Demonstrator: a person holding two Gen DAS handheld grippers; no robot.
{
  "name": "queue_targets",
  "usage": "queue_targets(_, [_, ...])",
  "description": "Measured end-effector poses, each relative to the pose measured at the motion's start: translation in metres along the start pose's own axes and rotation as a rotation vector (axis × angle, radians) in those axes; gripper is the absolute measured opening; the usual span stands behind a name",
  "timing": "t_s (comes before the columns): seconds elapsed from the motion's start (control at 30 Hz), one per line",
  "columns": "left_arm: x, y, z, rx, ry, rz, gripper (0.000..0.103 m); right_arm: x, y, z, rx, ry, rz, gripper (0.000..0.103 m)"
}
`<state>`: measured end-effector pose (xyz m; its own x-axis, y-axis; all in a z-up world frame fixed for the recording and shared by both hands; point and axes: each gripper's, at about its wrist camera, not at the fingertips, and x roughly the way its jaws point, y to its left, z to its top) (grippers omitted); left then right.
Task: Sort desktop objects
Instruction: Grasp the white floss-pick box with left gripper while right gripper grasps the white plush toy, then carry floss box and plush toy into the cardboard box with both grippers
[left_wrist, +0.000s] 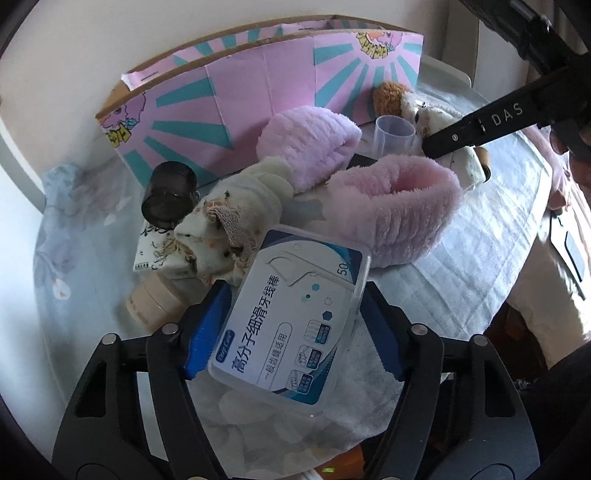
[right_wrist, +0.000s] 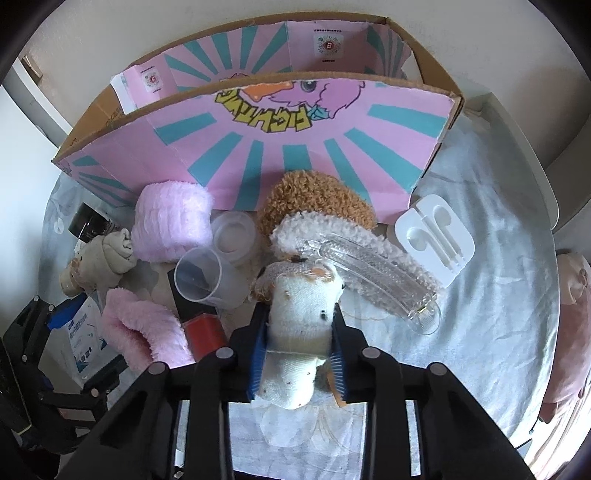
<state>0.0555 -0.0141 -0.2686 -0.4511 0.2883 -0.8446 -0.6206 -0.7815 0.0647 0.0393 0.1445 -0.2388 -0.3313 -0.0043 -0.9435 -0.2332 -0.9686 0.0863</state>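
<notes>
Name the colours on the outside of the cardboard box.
Pink with teal rays, plus yellow lettering on the box; clearest in the right wrist view.

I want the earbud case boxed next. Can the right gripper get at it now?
Probably not yet: the right gripper is shut on a rolled sock. The earbud case itself lies uncovered.

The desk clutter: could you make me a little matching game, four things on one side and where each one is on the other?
Things:
1. floss box
2. rolled sock
3. earphone case
4. dark cap

Places:
A. between the right gripper's pads
B. lying on the cloth near the cardboard box's right corner
C. between the left gripper's pads
D. tipped on its side at the left of the pile

Pairs: 1-C, 2-A, 3-B, 4-D
</notes>
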Motion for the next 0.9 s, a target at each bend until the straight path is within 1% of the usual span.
queue_targets(0.17, [-0.007, 0.005, 0.002, -0.007, 0.003, -0.004, 0.063, -0.008, 0.001, 0.002, 0.007, -0.011, -0.008, 0.027])
queue_targets(0.43, [-0.028, 0.011, 0.01, -0.04, -0.014, -0.002, 0.062, -0.033, 0.007, 0.007, 0.005, -0.052, -0.004, 0.027])
queue_targets(0.5, [-0.035, 0.01, 0.016, -0.045, -0.019, 0.007, 0.062, -0.041, 0.01, 0.009, 0.003, -0.064, -0.002, 0.027])
queue_targets(0.53, [-0.04, 0.012, 0.019, -0.046, -0.026, 0.013, 0.061, -0.036, 0.003, 0.006, -0.001, -0.072, -0.001, 0.027])
queue_targets(0.63, [-0.05, 0.01, 0.027, -0.054, -0.041, 0.023, 0.061, -0.043, 0.013, 0.016, -0.011, -0.082, 0.005, 0.027])
queue_targets(0.7, [-0.058, 0.012, 0.032, -0.065, -0.044, 0.029, 0.061, -0.054, 0.006, 0.026, -0.012, -0.095, 0.007, 0.027])
queue_targets(0.73, [-0.064, 0.012, 0.035, -0.072, -0.048, 0.033, 0.061, -0.065, -0.004, 0.022, -0.012, -0.103, 0.01, 0.027])
queue_targets(0.77, [-0.069, 0.013, 0.038, -0.075, -0.055, 0.038, 0.061, -0.063, 0.0, 0.026, -0.014, -0.113, 0.012, 0.027])
queue_targets(0.9, [-0.09, 0.015, 0.053, -0.084, -0.086, 0.054, 0.061, -0.088, -0.003, 0.025, -0.021, -0.148, 0.016, 0.027])
